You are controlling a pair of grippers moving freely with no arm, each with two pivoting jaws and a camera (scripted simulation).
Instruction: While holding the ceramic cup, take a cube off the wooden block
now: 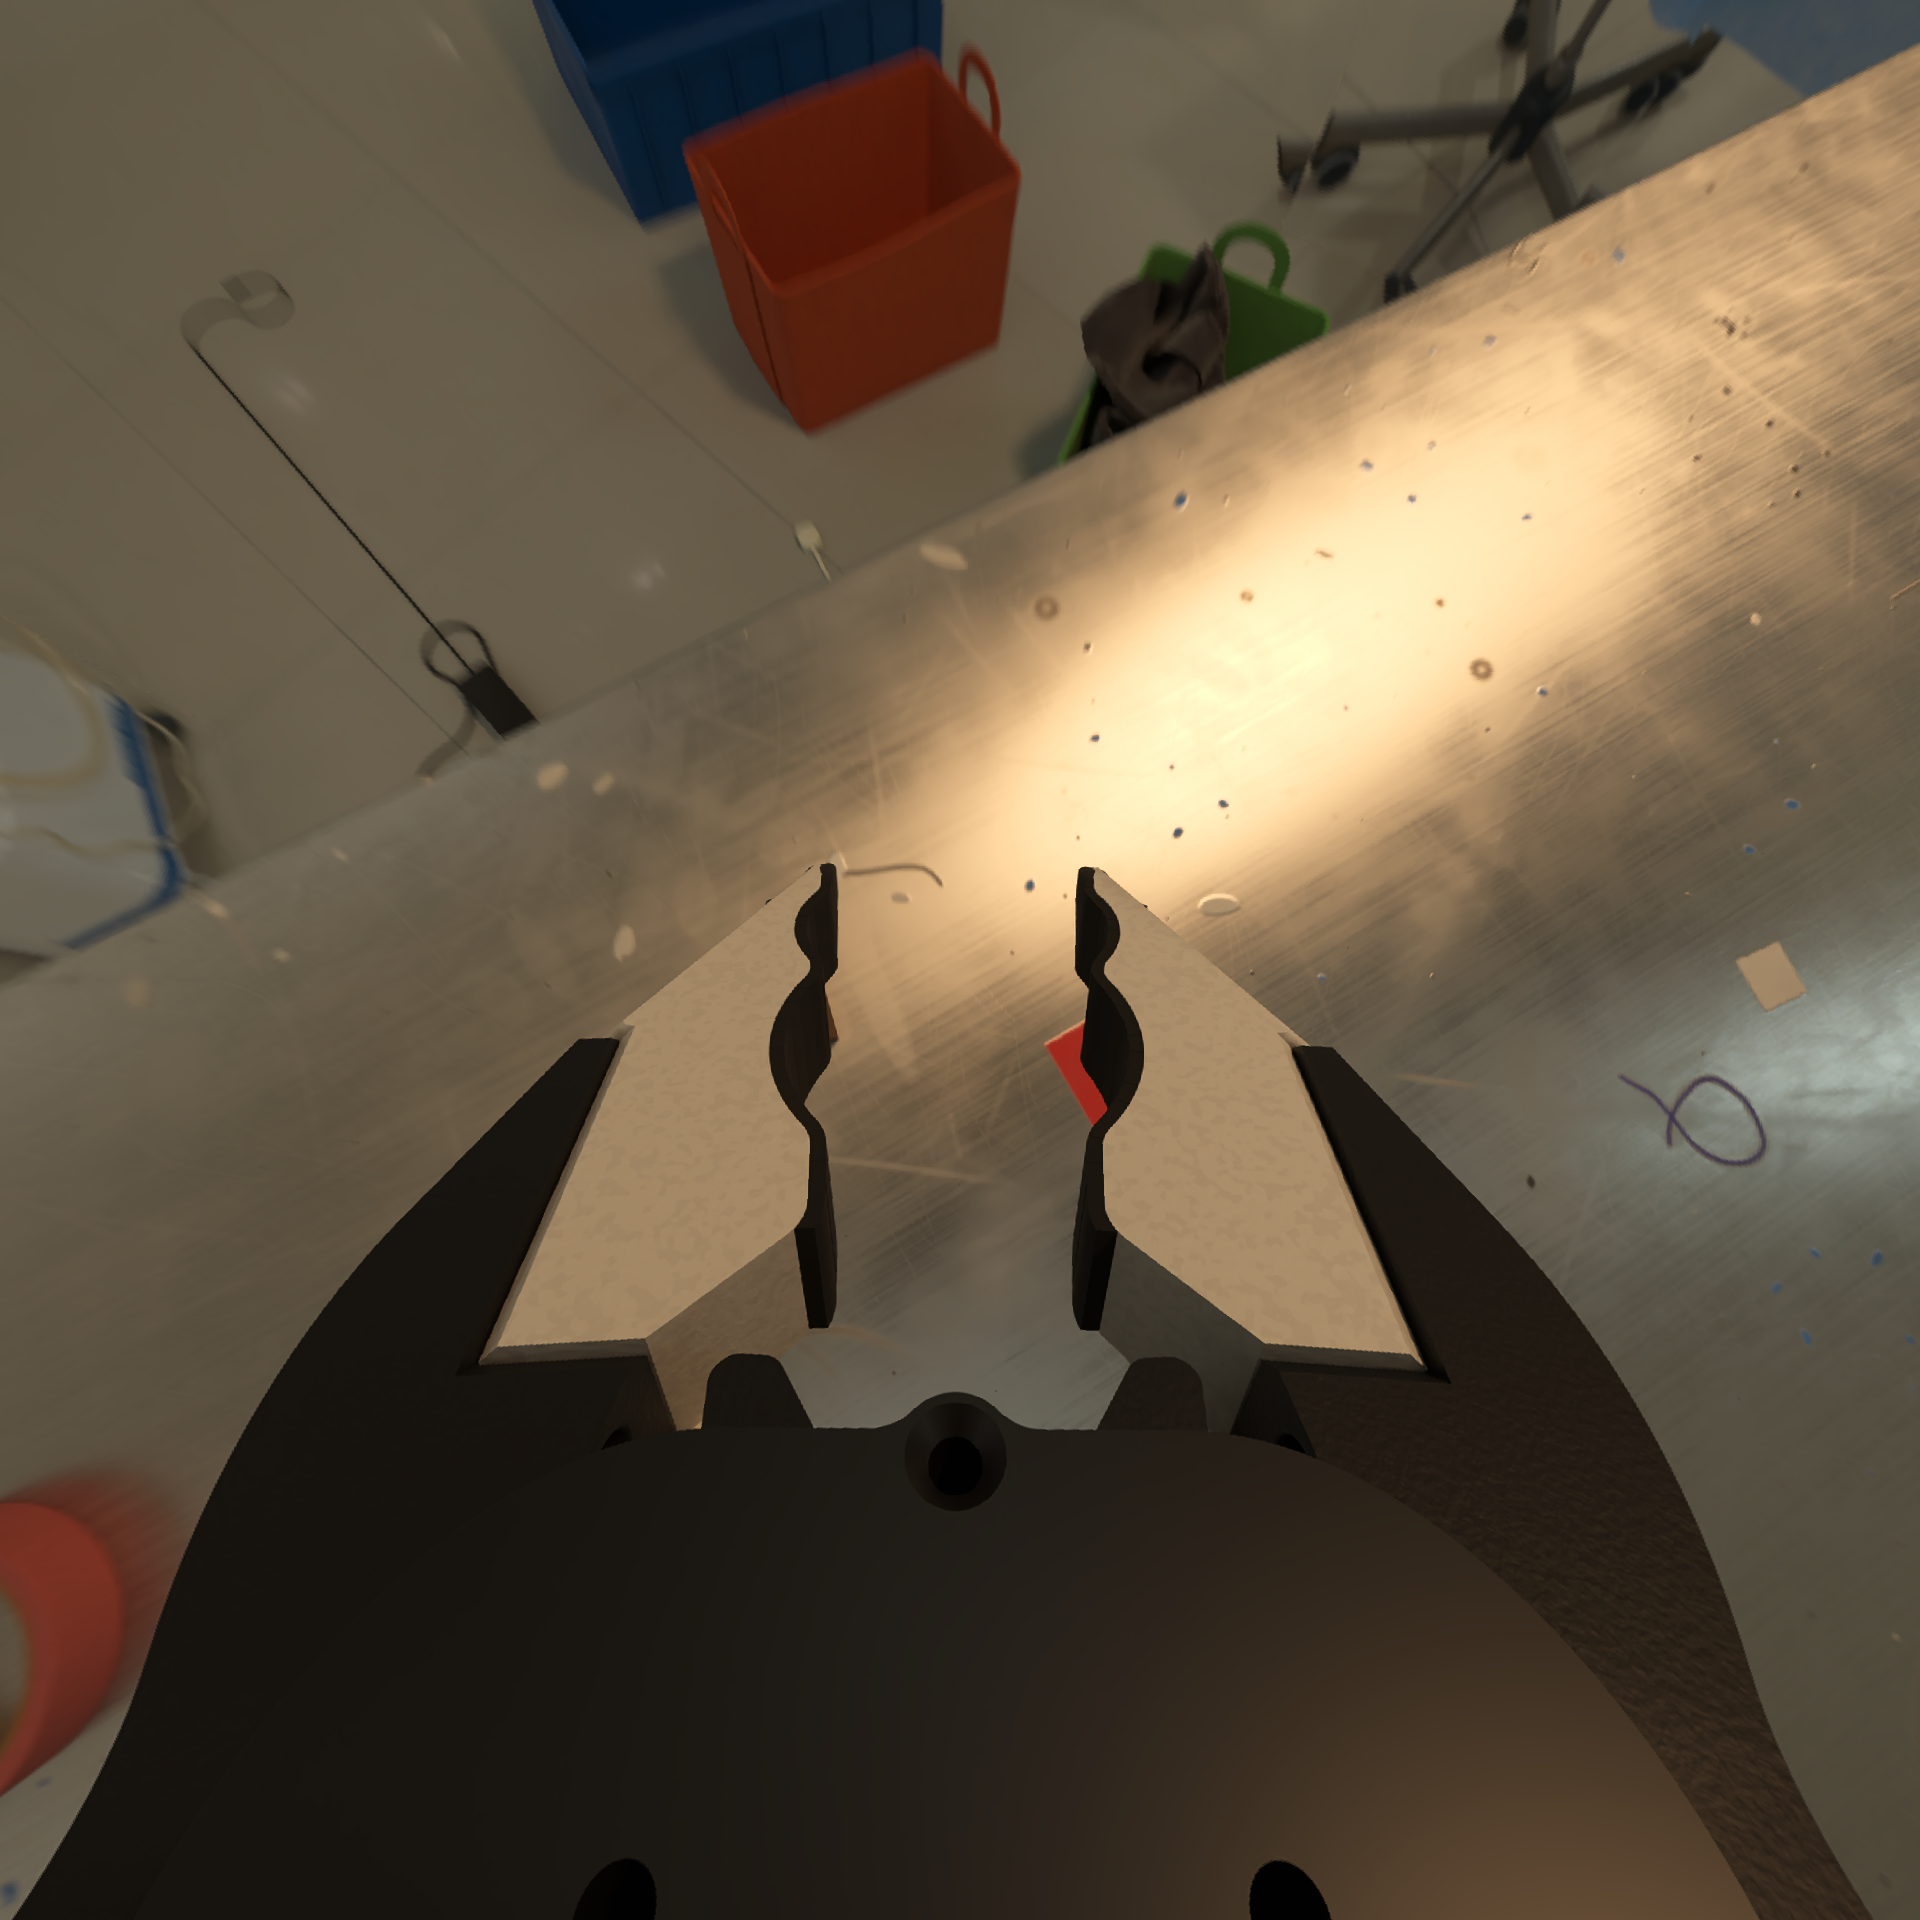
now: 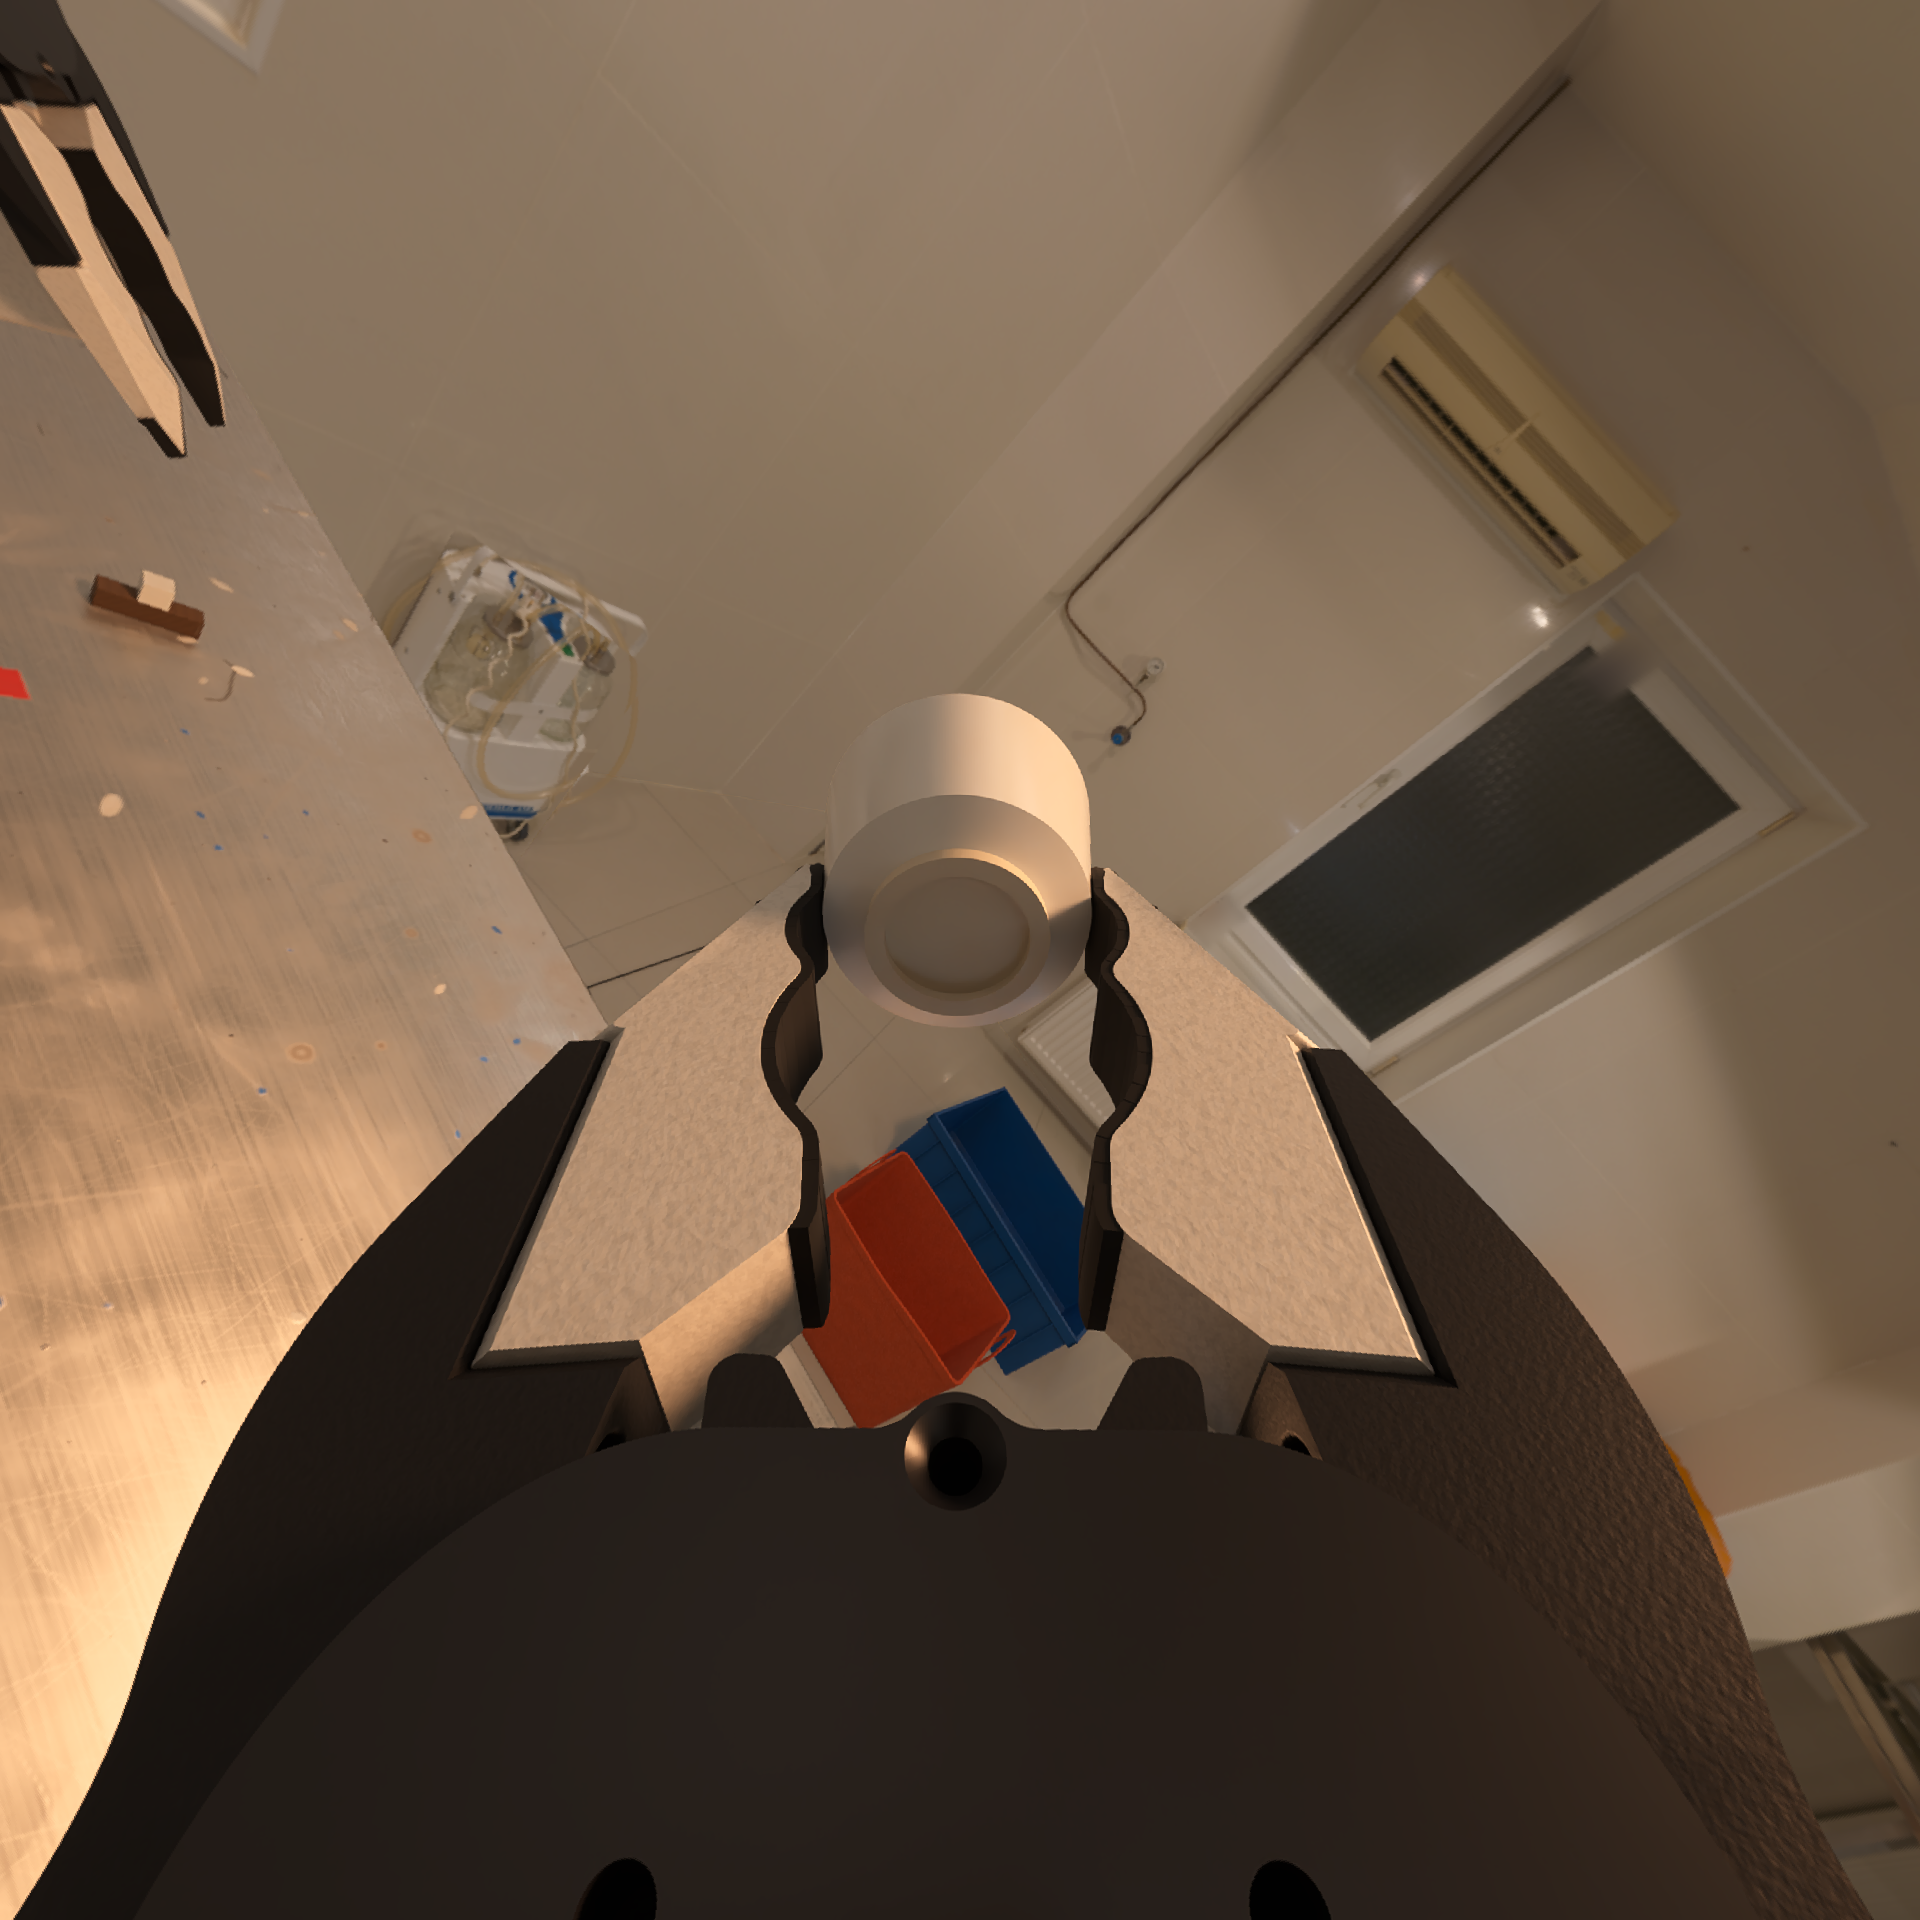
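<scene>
cup (image 2: 956, 831): my right gripper (image 2: 956, 883) pinches its base; smooth, breakable.
left gripper (image 1: 956, 883): jaws apart, empty.
cube (image 2: 156, 590): small, light; grab its sides.

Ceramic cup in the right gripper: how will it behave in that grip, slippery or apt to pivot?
The ceramic cup looks smooth and glazed, so probably slippery. The right gripper pinches only its tapered lower wall at the fingertips, so it may pivot or creep out. It is rigid and likely brittle, and being round, it would probably roll if dropped on the metal table.
</scene>
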